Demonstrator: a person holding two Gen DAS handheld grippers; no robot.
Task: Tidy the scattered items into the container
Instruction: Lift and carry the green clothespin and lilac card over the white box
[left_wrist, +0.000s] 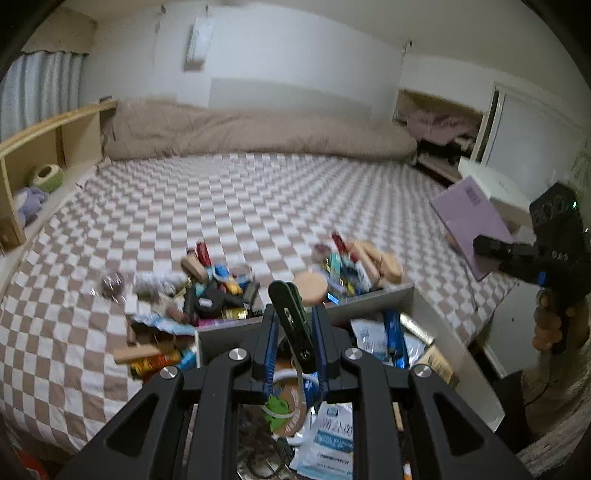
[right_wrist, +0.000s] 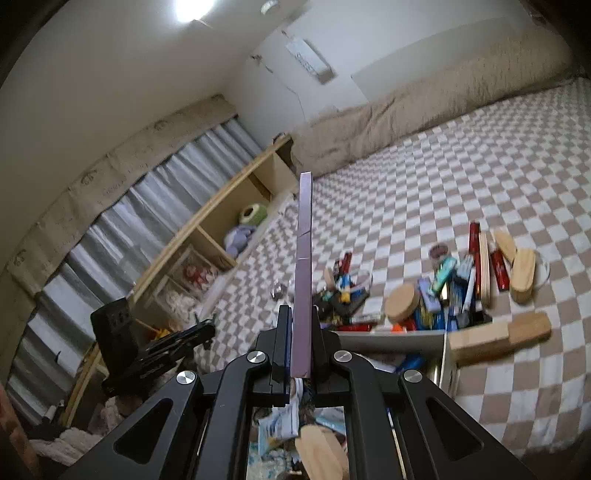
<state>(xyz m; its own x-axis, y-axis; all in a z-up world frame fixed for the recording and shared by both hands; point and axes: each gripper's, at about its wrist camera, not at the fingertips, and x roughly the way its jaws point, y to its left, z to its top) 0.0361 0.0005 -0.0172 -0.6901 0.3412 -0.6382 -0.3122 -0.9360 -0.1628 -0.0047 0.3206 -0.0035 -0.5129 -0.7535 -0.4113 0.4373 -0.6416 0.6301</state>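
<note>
Green plastic clip (left_wrist: 291, 317), long axis toward frame top, pinched by left gripper (left_wrist: 293, 332); right gripper (right_wrist: 300, 343) clamps a flat purple box (right_wrist: 303, 273) edge-on.

White packet (left_wrist: 330, 439) with blue print, blurred, no text readable anywhere

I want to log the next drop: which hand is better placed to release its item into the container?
Probably left: left gripper holds the green clip over the container; purple box is off beside it.
</note>
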